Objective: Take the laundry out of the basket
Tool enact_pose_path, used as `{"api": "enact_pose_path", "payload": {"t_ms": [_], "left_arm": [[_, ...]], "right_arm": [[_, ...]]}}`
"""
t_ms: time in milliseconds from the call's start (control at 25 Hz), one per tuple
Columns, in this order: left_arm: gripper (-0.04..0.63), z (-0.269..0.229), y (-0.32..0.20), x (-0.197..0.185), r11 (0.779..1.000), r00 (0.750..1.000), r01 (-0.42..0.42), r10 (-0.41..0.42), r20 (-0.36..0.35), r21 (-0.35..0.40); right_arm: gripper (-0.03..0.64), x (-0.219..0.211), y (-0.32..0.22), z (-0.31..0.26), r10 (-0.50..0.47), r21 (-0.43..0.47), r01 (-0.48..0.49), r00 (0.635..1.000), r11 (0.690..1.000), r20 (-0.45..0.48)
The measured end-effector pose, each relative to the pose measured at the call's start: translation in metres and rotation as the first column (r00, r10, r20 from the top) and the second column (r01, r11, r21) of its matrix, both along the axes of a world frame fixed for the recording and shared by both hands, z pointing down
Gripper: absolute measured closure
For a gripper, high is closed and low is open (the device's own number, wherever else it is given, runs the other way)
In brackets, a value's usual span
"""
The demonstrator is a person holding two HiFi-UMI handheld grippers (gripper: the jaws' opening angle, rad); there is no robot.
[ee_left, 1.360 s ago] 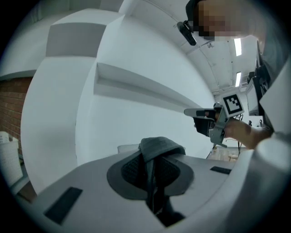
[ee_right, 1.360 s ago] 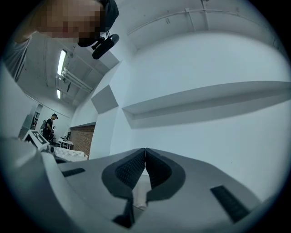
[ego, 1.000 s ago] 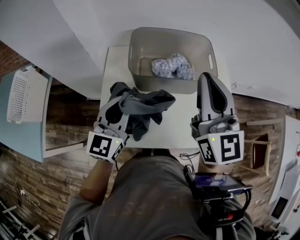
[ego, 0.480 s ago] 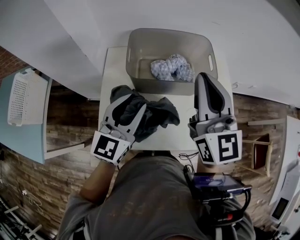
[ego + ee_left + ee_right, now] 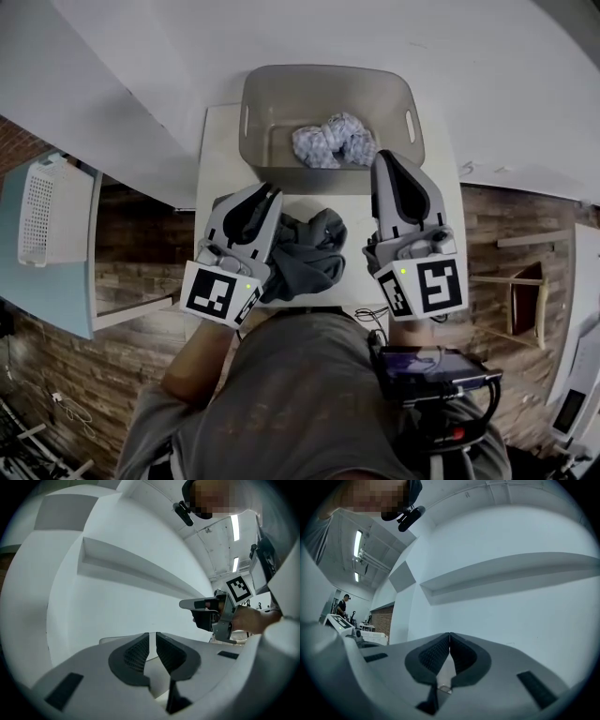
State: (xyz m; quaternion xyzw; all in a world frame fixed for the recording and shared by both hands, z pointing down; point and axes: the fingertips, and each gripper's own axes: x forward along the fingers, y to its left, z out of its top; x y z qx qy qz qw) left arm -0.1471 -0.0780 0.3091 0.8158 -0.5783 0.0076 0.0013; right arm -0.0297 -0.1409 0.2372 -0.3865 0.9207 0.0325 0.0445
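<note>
Small off-white counter [image 5: 218, 155], rectangular top. Grey plastic basket [image 5: 281, 103] stands on the far end and fills most of the width, with a cut-out handle in each short side. Dark grey garment [image 5: 305, 253] lies crumpled in a heap on the near half, roughly centred, directly on the top. Heap near the basket's front wall, not touching it; a bare strip shows between them. Bare counter also shows left of the basket.
</note>
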Motion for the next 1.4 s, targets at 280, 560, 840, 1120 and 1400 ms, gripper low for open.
{"api": "enact_pose_path", "payload": {"t_ms": [280,560,840,1120,1400], "left_arm": [[0.588,-0.013,-0.014,-0.002,0.999,0.999,0.032,-0.031,-0.022,0.031],[0.588,-0.027,-0.023,-0.006,0.995,0.997,0.072,-0.071,-0.021,0.062],[0.588,-0.037,-0.028,-0.005,0.993,0.996,0.085,-0.083,-0.019,0.087],[0.586,-0.035,-0.030,-0.002,0.993,0.997,0.080,-0.081,0.013,0.086],[0.588,-0.044,-0.030,-0.007,0.990,0.996,0.090,-0.087,-0.031,0.105]], "right_arm": [[0.609,-0.004,-0.006,0.018,-0.012,-0.028,0.011,1.000,1.000,-0.019],[0.609,-0.006,-0.005,0.016,-0.025,-0.012,0.025,0.999,1.000,-0.029],[0.609,-0.001,-0.006,0.013,-0.018,0.000,0.018,1.000,1.000,-0.021],[0.609,0.001,-0.007,0.007,-0.016,0.010,0.016,1.000,1.000,-0.014],[0.609,0.005,-0.010,0.006,-0.011,0.012,0.011,1.000,1.000,-0.009]]}}
